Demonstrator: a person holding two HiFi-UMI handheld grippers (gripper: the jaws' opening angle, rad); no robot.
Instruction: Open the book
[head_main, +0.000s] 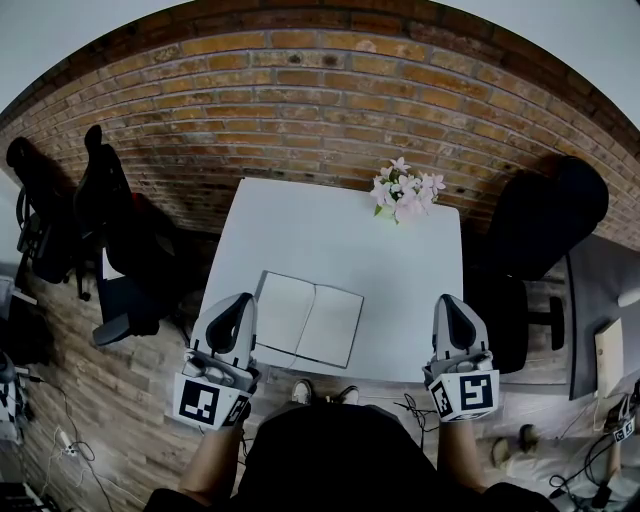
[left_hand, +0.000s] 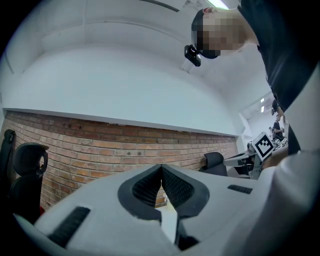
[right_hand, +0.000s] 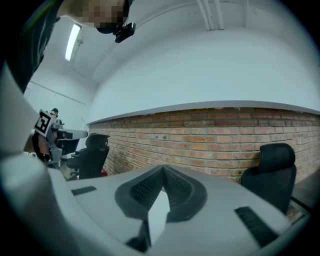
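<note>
1. The book (head_main: 308, 319) is laid open, pages up, on the near left of the surface (head_main: 390, 250).
2. The left claw (head_main: 238, 303) and right claw (head_main: 450, 303) are held shut, empty, at the near edge, seemingly because opening is finished.
3. Its spine is pointed away from the person, slightly tilted; the spread runs sideways.

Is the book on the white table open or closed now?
Open: the book lies flat on the table, two white pages spread either side of its centre fold.
</note>
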